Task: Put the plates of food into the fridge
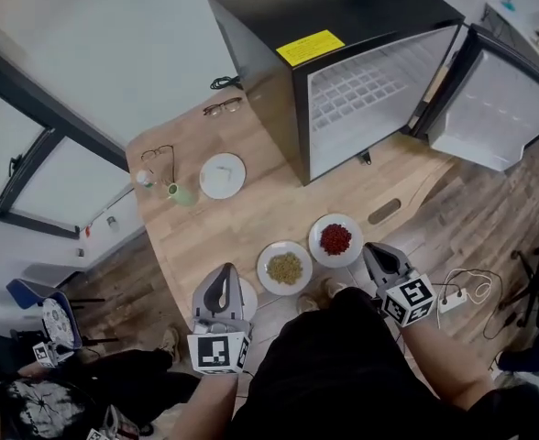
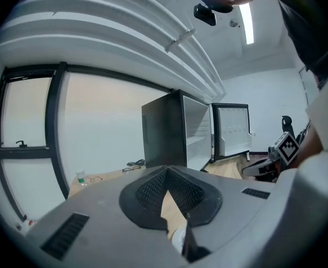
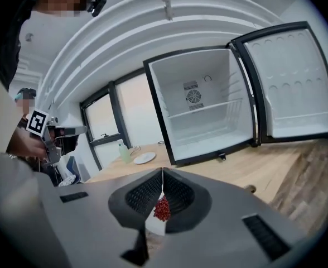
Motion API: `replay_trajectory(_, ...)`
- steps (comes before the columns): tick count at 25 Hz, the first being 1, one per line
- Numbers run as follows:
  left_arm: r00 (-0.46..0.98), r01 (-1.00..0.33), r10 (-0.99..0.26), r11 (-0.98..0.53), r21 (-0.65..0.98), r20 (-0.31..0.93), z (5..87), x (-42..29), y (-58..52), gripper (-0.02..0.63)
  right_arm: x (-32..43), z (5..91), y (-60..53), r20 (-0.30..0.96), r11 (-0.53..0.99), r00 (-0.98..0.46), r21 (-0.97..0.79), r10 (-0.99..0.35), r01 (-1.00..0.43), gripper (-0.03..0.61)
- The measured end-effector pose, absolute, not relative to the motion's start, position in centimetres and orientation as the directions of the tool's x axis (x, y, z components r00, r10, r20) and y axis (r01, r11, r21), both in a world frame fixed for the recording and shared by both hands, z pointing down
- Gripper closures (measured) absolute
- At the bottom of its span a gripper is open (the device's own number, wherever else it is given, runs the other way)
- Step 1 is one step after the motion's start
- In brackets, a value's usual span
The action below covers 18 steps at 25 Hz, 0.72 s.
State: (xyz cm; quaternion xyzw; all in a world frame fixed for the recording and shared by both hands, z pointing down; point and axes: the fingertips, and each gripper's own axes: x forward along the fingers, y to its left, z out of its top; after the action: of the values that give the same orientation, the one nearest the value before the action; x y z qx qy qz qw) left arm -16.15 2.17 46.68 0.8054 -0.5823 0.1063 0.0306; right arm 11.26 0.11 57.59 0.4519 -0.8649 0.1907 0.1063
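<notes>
Right now your right gripper [image 1: 377,251], at the lower right of the head view, has its jaws pressed together with nothing caught in them. Through the slit below its tips you see only the white round plate of red food [image 1: 335,239], which lies on the light wooden table [image 1: 251,211] just left of that gripper. Your left gripper [image 1: 222,278], low and left of centre, is likewise closed tip to tip and grips nothing. Between the two grippers rests the white round plate of yellow-green grains [image 1: 285,268], just beside the red one. Both plates lie on the table in front of the black mini fridge [image 1: 269,35], which stands at the upper right with its white-lined fridge door [image 1: 497,108] swung wide open. Toward the upper left of the table are an empty white plate [image 1: 222,174], a pale green bottle [image 1: 181,192] and two pairs of dark-framed glasses [image 1: 222,106].
</notes>
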Motion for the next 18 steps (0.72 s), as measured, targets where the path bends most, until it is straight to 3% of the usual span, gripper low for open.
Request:
replay_trajectory(11, 0.355, -0.919, -0.911, -0.381, -0.098, 0.211, 47.2, -15.1, 2.5, 0.611, 12.5, 65.4, 2.1, 0.409, 0.355, -0.547, -0.457, -0.730, -0.815, 0.554)
replay_trajectory(12, 0.352, -0.919, -0.910, -0.380, -0.101, 0.217, 47.3, -15.2, 2.5, 0.611, 12.6, 66.0, 2.2, 0.413, 0.336, -0.546, -0.479, -0.729, -0.811, 0.542)
replay_trajectory(15, 0.353, -0.915, -0.904, -0.387, -0.113, 0.241, 47.8, -15.3, 2.5, 0.611, 12.3, 67.6, 2.3, 0.435, 0.307, -0.570, -0.536, -0.697, -0.786, 0.423)
replay_trajectory(18, 0.366, -0.905, -0.896, -0.406, -0.127, 0.252, 47.8, -14.6, 2.6, 0.611, 12.4, 69.0, 2.3, 0.455, 0.276, -0.571, -0.563, -0.683, -0.779, 0.423)
